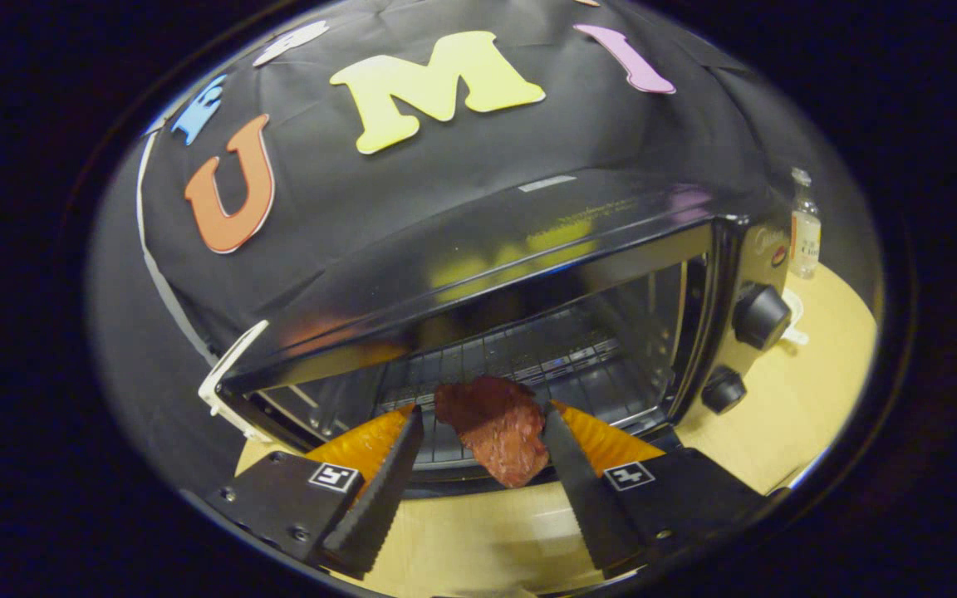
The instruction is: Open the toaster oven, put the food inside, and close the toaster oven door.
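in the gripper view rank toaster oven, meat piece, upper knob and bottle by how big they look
1. toaster oven, by far the largest
2. meat piece, held between the jaws of the gripper, so nearness enlarges it
3. upper knob and bottle: look alike, and the bottle stands farther back, so unranked

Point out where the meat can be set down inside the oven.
The wire rack behind the meat lies bare across the toaster oven cavity. The front edge is crowded: the fingers pinch the meat there. Bare table lies beside the knobs.
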